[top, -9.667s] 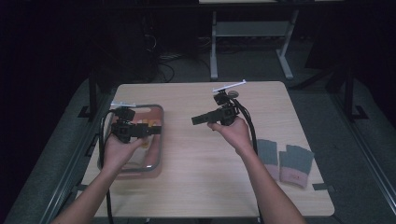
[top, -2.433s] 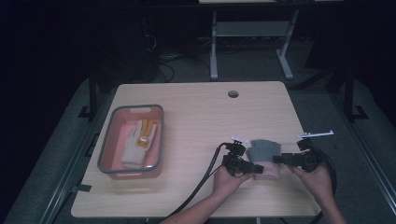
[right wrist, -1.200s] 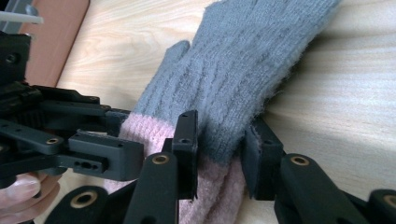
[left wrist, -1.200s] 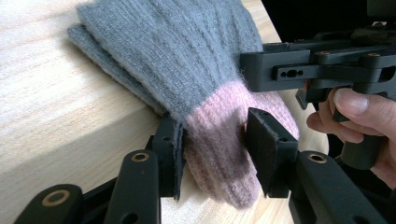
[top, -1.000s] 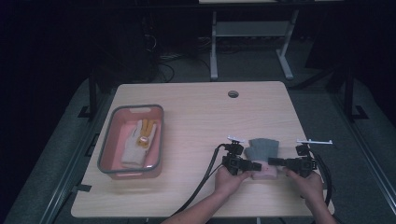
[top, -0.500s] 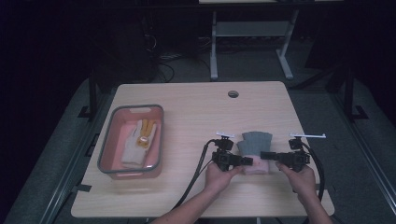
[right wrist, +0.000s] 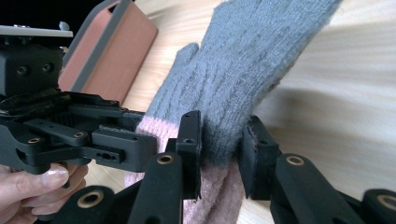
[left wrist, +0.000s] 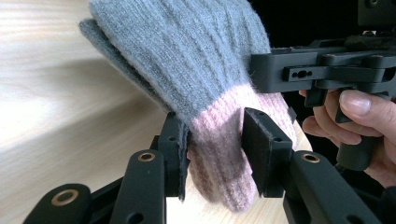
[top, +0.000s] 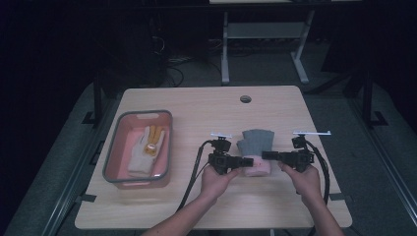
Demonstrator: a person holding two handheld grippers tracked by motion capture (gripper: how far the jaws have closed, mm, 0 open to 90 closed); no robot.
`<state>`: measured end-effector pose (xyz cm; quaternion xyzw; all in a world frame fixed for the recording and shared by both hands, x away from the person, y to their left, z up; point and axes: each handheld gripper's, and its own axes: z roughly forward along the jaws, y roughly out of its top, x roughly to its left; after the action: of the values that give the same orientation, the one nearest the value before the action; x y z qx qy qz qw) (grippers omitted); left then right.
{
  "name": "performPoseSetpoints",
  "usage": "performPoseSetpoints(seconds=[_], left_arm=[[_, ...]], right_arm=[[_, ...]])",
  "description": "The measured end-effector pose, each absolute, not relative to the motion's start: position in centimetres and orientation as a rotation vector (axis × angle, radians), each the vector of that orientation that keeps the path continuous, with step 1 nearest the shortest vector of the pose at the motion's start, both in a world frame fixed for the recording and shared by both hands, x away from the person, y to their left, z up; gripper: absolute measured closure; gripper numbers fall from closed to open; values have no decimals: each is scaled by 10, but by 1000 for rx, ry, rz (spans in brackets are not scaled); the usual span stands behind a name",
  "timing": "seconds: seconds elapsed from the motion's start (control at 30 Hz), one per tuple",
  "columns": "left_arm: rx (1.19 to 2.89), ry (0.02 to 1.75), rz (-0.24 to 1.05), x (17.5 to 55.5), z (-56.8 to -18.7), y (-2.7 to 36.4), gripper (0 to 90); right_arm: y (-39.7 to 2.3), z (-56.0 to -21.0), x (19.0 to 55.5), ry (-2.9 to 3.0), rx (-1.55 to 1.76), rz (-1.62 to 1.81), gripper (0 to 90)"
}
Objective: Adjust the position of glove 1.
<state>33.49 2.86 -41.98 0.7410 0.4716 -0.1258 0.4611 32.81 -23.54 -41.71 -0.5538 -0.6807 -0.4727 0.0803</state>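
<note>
A grey knit glove pair [top: 256, 140] with pink cuffs [top: 259, 168] hangs between my two grippers, lifted just off the table at front right of centre. My left gripper [top: 244, 161] is shut on the pink cuff from the left; in the left gripper view its pads [left wrist: 261, 154] pinch the cuff [left wrist: 219, 154]. From the right, my right gripper [top: 266, 155] is shut on the same glove pair; in the right gripper view its jaws squeeze the knit [right wrist: 247, 60] where grey meets pink. The two grippers' tips nearly meet.
A pink tray with a grey rim [top: 110, 153] sits at the table's left and holds a white and yellow glove [top: 145, 150]. A round cable hole [top: 245, 99] lies at the far middle. Cables trail from both grippers toward the front edge.
Both hands have carried the glove pair leftward and away from the front right corner, lifting it a little. The grip of both grippers looks unchanged.
</note>
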Motion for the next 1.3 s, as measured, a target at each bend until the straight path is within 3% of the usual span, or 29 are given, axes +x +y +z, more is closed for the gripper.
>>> performPoseSetpoints(seconds=[1.3], left_arm=[[1800,1164,-238,341,-395,72,628]], right_arm=[[-193,-393,348,-2026,-1575,-1460,722]])
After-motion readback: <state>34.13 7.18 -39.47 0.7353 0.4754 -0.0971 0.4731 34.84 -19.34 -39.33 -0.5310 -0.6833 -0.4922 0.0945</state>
